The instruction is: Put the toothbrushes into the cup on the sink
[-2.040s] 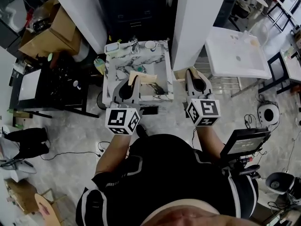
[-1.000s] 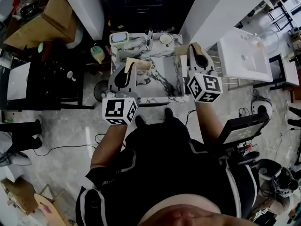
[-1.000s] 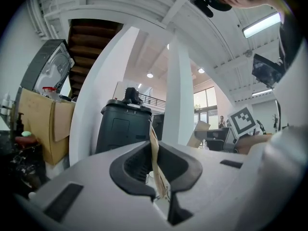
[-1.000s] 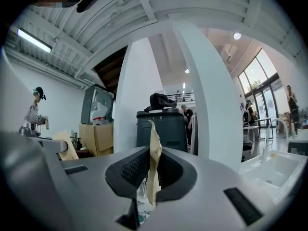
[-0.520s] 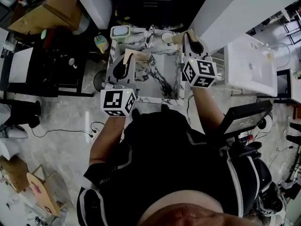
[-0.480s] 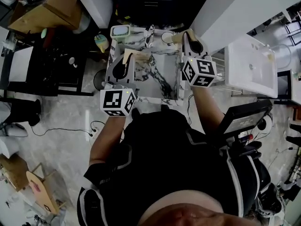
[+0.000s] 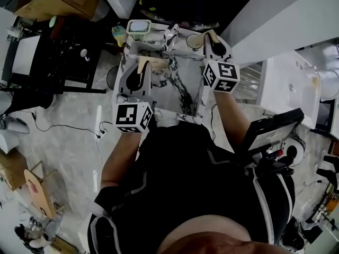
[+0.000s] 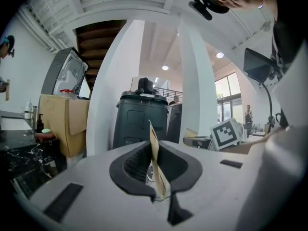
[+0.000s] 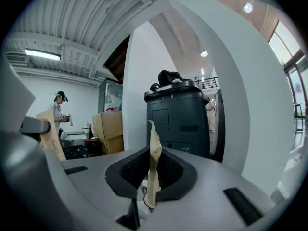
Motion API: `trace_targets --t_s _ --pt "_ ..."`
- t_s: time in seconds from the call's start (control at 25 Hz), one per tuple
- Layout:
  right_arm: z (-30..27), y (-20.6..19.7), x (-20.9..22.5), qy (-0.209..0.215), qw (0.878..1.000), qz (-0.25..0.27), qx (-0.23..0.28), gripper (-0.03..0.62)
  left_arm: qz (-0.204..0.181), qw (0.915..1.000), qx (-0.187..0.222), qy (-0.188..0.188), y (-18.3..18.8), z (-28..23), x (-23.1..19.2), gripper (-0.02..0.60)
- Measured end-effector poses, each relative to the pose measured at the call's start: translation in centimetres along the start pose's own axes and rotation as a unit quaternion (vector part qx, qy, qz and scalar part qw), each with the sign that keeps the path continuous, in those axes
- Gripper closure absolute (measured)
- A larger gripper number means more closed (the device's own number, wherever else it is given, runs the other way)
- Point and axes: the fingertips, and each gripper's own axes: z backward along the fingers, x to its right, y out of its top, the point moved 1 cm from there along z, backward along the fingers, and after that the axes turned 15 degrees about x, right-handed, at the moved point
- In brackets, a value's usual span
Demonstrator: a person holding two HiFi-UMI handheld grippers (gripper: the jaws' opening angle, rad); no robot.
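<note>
A marble sink (image 7: pixel 183 91) stands in front of me in the head view. A white cup (image 7: pixel 195 41) sits on its back rim beside the faucet (image 7: pixel 170 34). My left gripper (image 7: pixel 143 63) hovers over the basin's left side, shut on a tan paper-wrapped toothbrush (image 7: pixel 152 62). In the left gripper view that toothbrush (image 8: pixel 154 148) stands upright between the closed jaws. My right gripper (image 7: pixel 211 36) is at the back right corner, just right of the cup, shut on a second wrapped toothbrush (image 9: pixel 153 162).
A green soap dish (image 7: pixel 137 27) sits at the sink's back left. A dark bin (image 9: pixel 179 114) stands behind the sink between white pillars (image 7: pixel 275 15). A black table (image 7: pixel 58 62) is to the left, a white basin (image 7: pixel 291 89) to the right.
Both grippers have moved forward toward the back of the sink, each still holding its toothbrush. The right one now sits beside the cup. The head view has swung left.
</note>
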Motion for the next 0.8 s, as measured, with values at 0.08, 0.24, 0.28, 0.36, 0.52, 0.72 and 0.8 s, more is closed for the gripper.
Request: trace_targets --t_s 0.08,0.24,0.28,0.36,0.52,0.72,0.8 --pt "-0.6 -1.4 0.3 0.007 1.0 -0.002 -0.011 0.553 -0.002 1.0 -0.004 0.006 -0.4 -0.2 0.2 0.545" --pt "-1.5 -3.9 0.4 0.015 0.999 -0.004 -0.03 0.554 -0.002 0.9997 -0.013 0.019 -1.1 0.0 0.1 0.545" --pt "-1.7 -4.5 0.4 0.018 0.999 -0.002 -0.034 0.553 -0.002 0.9996 -0.014 0.023 -1.3 0.1 -0.1 0.543" --pt "-2.1 -5.8 0.3 0.024 0.999 0.001 -0.042 0.554 -0.002 0.9994 -0.016 0.031 -1.7 0.3 -0.3 0.545" --pt "-2.4 -7.9 0.5 0.027 0.998 0.0 -0.055 0.554 0.0 0.999 -0.02 0.041 -2.4 0.8 -0.2 0.543" --pt "-2.9 -9.4 1.3 0.021 0.998 0.006 -0.062 0.553 -0.004 0.9985 -0.026 0.048 -2.9 1.3 -0.2 0.545" --pt "-3.0 -9.9 1.9 0.014 0.998 0.004 -0.065 0.553 -0.004 0.9983 -0.029 0.051 -3.1 1.5 -0.2 0.545"
